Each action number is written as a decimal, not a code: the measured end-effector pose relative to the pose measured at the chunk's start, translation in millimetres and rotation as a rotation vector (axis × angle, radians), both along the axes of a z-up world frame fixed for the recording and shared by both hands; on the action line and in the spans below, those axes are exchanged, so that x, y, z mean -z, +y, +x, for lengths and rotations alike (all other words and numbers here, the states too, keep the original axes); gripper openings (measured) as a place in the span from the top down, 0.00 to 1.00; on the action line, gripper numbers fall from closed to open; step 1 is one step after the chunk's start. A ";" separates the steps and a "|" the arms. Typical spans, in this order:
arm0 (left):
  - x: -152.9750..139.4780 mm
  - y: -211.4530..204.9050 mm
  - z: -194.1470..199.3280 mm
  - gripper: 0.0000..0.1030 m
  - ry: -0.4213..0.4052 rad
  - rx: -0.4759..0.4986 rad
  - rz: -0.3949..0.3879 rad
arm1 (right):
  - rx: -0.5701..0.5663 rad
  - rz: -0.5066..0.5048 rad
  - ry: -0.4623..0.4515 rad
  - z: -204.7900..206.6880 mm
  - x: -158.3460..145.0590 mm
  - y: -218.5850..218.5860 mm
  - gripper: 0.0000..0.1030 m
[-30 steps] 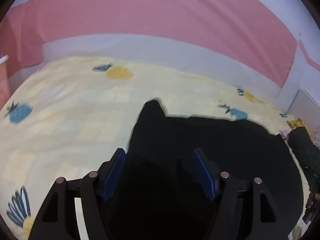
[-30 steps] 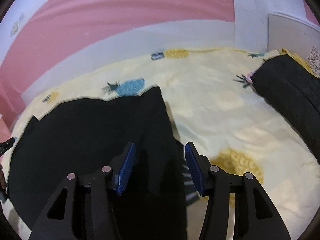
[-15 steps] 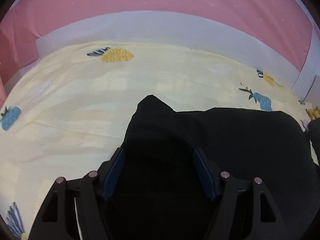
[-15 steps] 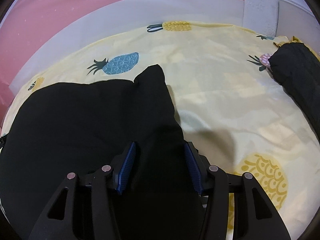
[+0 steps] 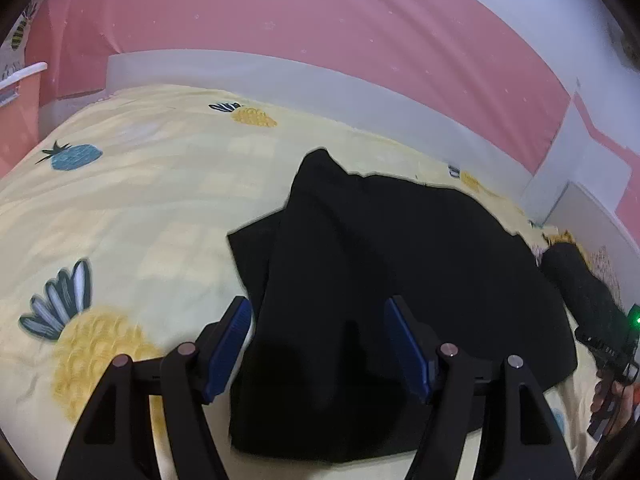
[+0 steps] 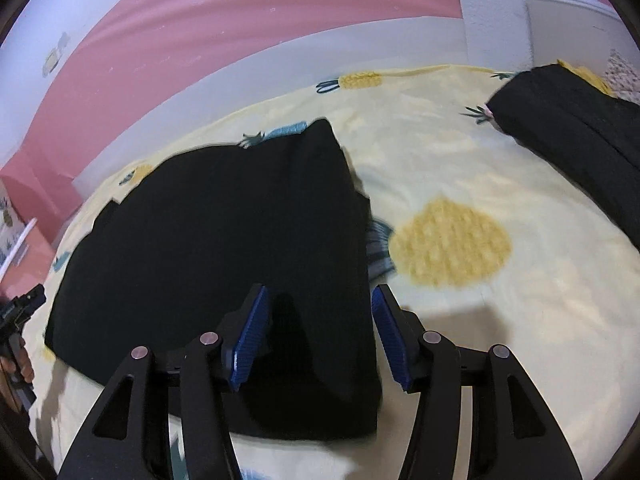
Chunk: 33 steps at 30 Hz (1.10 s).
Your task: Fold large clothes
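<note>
A large black garment (image 5: 400, 264) lies folded flat on a yellow pineapple-print bedsheet (image 5: 132, 200). It also shows in the right wrist view (image 6: 224, 240). My left gripper (image 5: 318, 332) is open and hovers over the garment's near left part, holding nothing. My right gripper (image 6: 318, 324) is open over the garment's near right edge, also empty. The garment's near edge lies below both grippers. The right gripper and hand show at the left view's right edge (image 5: 612, 364).
A second dark folded garment (image 6: 576, 136) lies on the sheet at the far right, also in the left wrist view (image 5: 580, 280). A pink and white wall (image 5: 280, 24) runs behind the bed. A white panel (image 6: 568, 28) stands at the far right corner.
Both grippers have pulled back and up from the garment. Its near folded edge now shows below the fingers, and more bedsheet is visible around it.
</note>
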State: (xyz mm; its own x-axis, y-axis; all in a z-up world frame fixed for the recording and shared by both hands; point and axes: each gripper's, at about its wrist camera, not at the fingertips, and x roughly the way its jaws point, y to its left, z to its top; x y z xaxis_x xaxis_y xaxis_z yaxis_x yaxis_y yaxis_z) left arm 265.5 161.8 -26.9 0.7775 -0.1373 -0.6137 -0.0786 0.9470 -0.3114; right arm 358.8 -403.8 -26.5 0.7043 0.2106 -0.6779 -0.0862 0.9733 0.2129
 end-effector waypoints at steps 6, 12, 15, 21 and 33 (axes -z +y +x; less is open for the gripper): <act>37.4 15.2 4.3 0.32 0.140 -0.064 -0.056 | 0.061 0.072 0.084 -16.0 25.4 -17.6 0.33; 60.4 21.4 -19.5 0.25 0.140 -0.090 -0.205 | 0.083 0.351 0.157 -30.3 49.6 -41.5 0.33; 69.8 25.4 -2.1 0.19 0.157 -0.075 -0.294 | 0.051 0.466 0.172 -15.6 56.4 -45.2 0.32; 68.7 4.5 22.3 0.28 0.157 -0.083 -0.280 | 0.073 0.619 0.232 17.1 74.9 -38.3 0.34; 25.5 -3.4 -62.8 0.67 0.132 0.009 -0.253 | 0.014 0.526 0.194 -66.3 28.6 -38.5 0.62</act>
State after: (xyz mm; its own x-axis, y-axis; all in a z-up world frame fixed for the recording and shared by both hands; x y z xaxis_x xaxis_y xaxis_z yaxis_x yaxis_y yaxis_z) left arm 202.7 158.4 -52.4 0.6915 -0.3054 -0.6547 -0.1259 0.8414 -0.5255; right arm 292.5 -442.3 -55.1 0.5823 0.5468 -0.6015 0.0156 0.7323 0.6808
